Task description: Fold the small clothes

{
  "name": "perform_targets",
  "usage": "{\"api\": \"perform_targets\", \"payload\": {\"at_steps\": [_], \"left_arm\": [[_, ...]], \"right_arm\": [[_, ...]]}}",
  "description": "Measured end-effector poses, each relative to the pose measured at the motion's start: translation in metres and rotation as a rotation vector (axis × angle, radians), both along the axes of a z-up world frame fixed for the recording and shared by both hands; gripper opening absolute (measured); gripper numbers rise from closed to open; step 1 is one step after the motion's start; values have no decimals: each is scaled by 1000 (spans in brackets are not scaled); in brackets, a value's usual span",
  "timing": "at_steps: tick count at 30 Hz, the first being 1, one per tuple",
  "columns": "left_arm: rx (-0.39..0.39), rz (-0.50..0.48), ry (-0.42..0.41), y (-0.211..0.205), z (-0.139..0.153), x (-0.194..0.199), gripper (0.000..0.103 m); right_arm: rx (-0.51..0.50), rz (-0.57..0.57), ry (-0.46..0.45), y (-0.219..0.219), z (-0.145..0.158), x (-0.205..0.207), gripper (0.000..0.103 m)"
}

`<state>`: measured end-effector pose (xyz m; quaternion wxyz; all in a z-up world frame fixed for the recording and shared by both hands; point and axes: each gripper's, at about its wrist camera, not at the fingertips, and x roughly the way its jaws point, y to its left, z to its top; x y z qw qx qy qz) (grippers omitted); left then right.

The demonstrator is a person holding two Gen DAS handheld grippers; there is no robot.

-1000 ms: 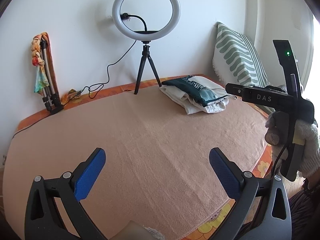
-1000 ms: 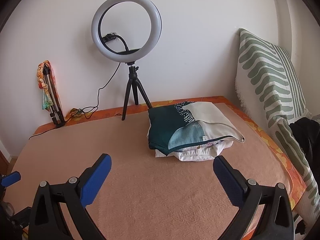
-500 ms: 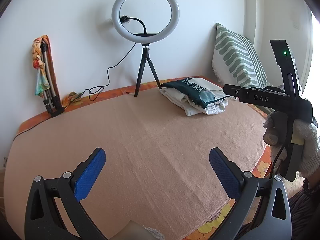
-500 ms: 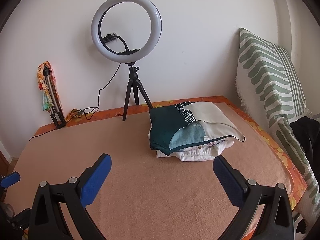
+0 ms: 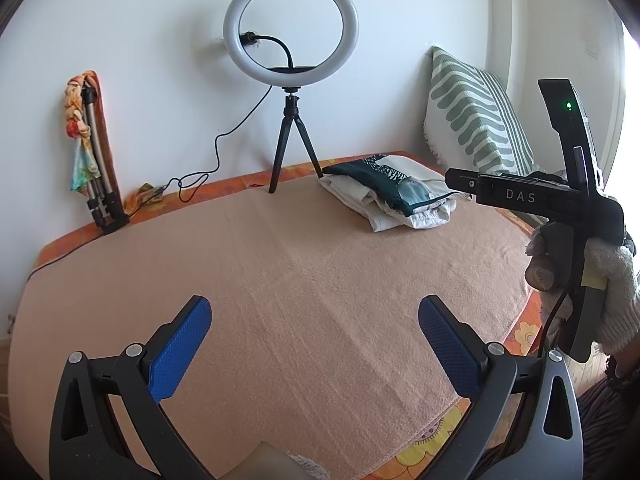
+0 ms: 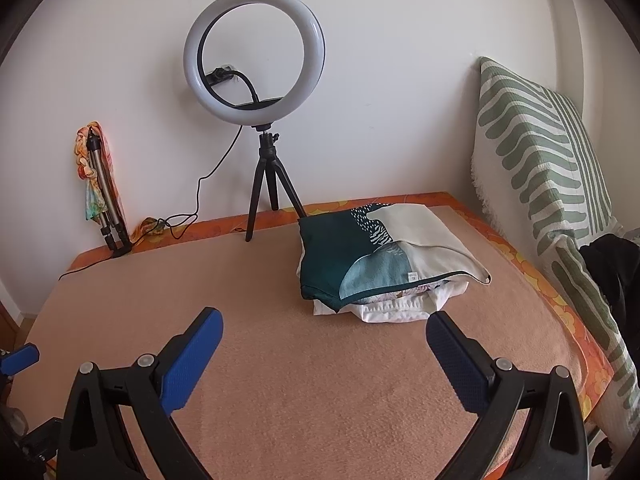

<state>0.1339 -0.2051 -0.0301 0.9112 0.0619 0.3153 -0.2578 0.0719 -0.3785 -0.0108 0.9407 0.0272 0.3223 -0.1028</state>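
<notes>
Both the left gripper (image 5: pixel 315 336) and right gripper (image 6: pixel 324 346) hold jaws spread wide, empty, above the blanket (image 6: pixel 320 380)

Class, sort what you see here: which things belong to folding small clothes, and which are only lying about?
Belong to the job:
folded clothes pile
peach blanket
left gripper, open
right gripper, open

Just lying about:
ring light on its tripod
striped cushion
folded tripod against the wall
black garment

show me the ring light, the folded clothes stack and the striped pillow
ring light (image 6: pixel 192 60), right wrist view, left side of the white ring
folded clothes stack (image 6: pixel 332 252), right wrist view, dark green top garment
striped pillow (image 6: pixel 532 140), right wrist view, its green and white front face
</notes>
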Motion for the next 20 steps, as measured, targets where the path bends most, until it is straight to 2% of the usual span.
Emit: {"api": "perform_targets", "payload": {"at_steps": [14, 20], "left_arm": [[5, 0, -2, 0, -1, 1, 103], [-15, 1, 26, 3, -3, 3, 103]], "right_arm": [[0, -1, 1, 0, 1, 0, 103], [-1, 0, 1, 0, 0, -1, 103]]}}
